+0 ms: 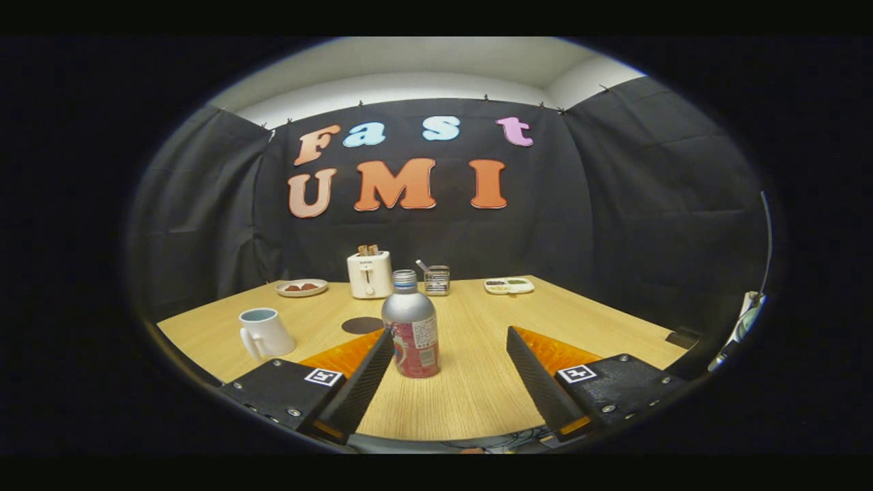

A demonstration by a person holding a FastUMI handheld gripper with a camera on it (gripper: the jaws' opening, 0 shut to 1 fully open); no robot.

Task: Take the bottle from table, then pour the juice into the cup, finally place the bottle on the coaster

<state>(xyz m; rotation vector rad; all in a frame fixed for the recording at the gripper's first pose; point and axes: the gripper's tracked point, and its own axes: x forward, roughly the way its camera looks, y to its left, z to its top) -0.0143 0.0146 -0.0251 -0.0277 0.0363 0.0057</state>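
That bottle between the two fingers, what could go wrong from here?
1. The bottle stands much nearer one finger of the open gripper than the other, so closing now might push or tip it before both fingers press on it.
2. It is tall and narrow, so a nudge could topple it.
3. The cup and coaster sit close by, so a swing could hit them.

Low over table (477, 402), facing back wall

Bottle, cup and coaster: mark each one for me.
bottle (411, 327), gripper view, middle of its body
cup (268, 332), gripper view, its side wall
coaster (361, 324), gripper view, its flat top
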